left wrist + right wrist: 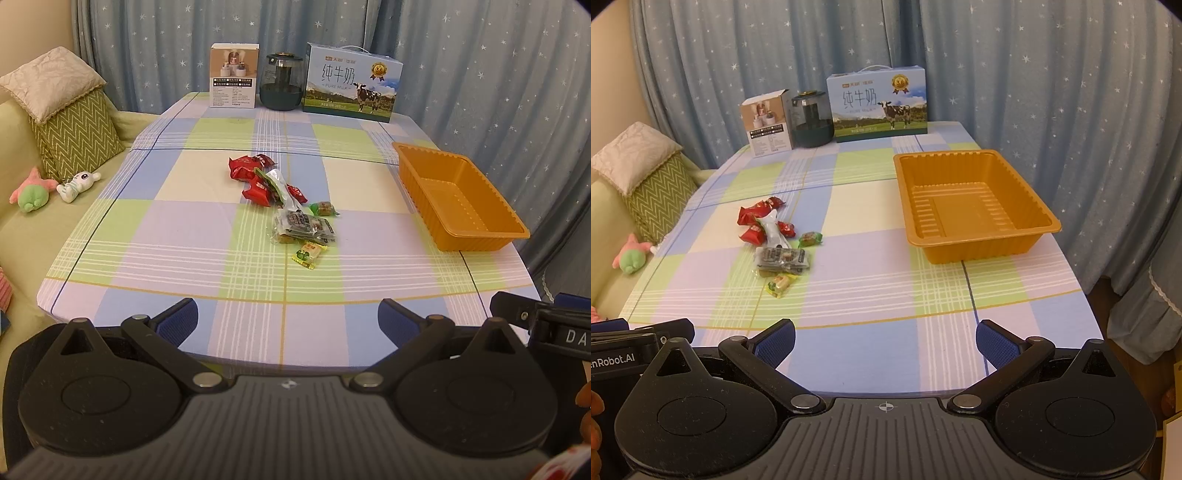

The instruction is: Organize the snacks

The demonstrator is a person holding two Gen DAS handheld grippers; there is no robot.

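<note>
A pile of wrapped snacks lies mid-table: red packets [248, 167] [753, 214], a dark packet [304, 224] [783, 256], a small green sweet [323, 209] [810, 239] and a yellow-green sweet [308, 254] [780, 285]. An empty orange tray [476, 232] [979, 236] sits at the right side of the table. My left gripper [288, 319] is open and empty above the table's near edge. My right gripper [885, 341] is open and empty too, near the front edge, in front of the tray.
At the back stand a small white box [233, 75] [767, 123], a dark glass jar [281, 83] [812, 120] and a milk carton [351, 83] [879, 105]. A sofa with cushions [70, 122] and plush toys [31, 192] lies left. Curtains hang behind.
</note>
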